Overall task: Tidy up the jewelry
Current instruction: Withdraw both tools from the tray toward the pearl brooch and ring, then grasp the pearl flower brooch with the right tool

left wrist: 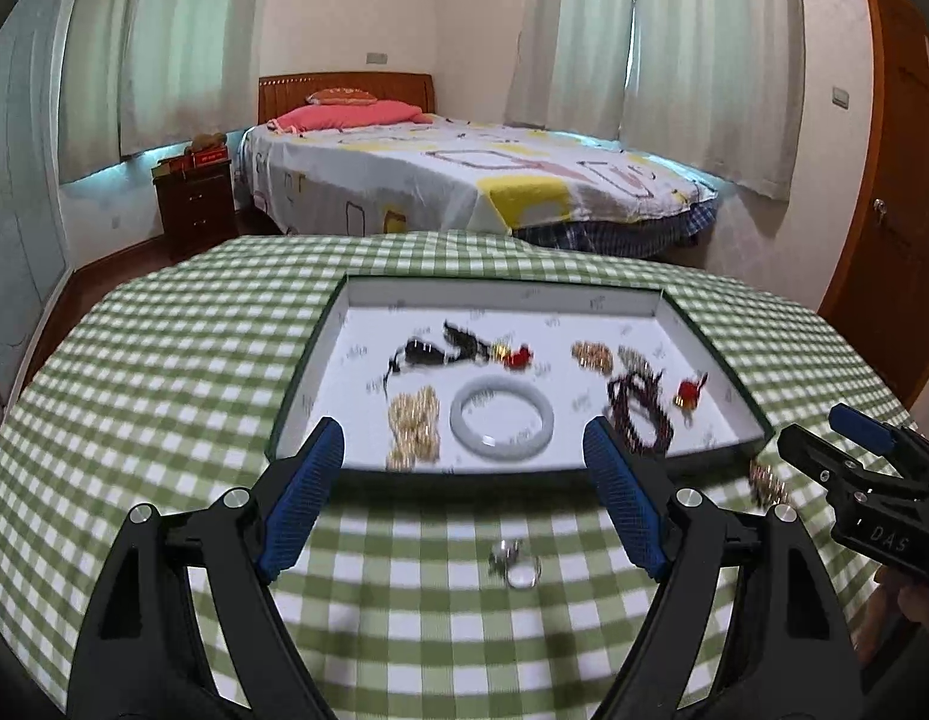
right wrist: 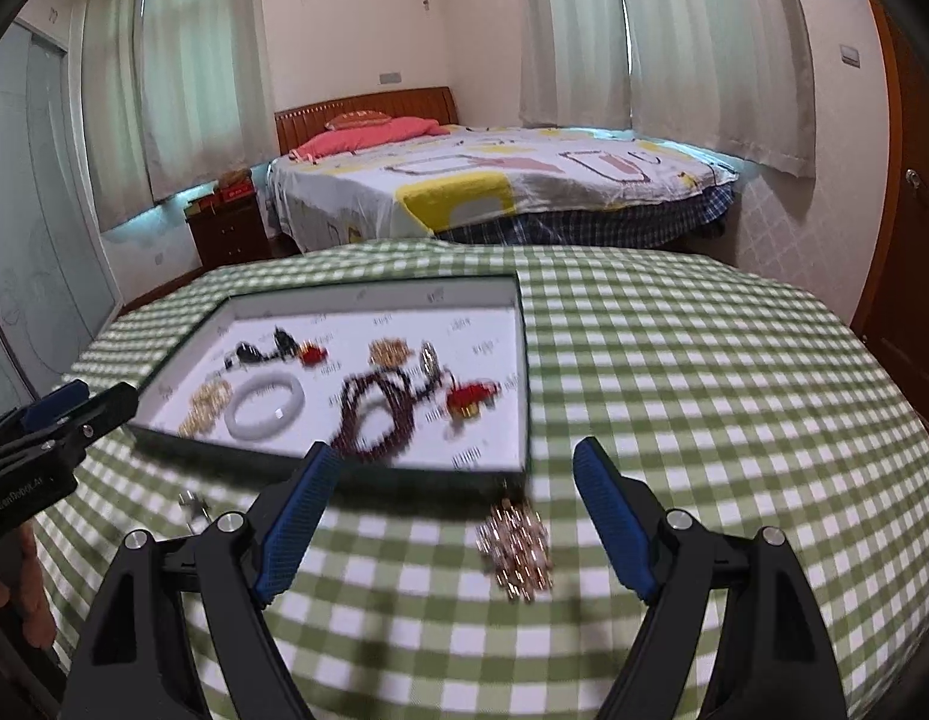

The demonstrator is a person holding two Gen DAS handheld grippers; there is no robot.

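Tongs on both sides stand spread and hold nothing. The left tongs [left wrist: 464, 498] frame a small silver ring [left wrist: 515, 564] lying on the checked tabletop [left wrist: 134, 390], low centre of the left view, just short of the tray's near wall. The right tongs [right wrist: 458, 516] frame a gold chain cluster [right wrist: 515, 543] at lower centre of the right view, just outside the near right corner of the tray [right wrist: 368, 300]. Inside the tray lie a pale jade bangle [left wrist: 502, 425], a dark red bead bracelet [right wrist: 374, 414] and other pieces. Judged from this, the ring wants a low, level approach, pads closing on its band, then a lift over the wall into a bare patch of the tray.
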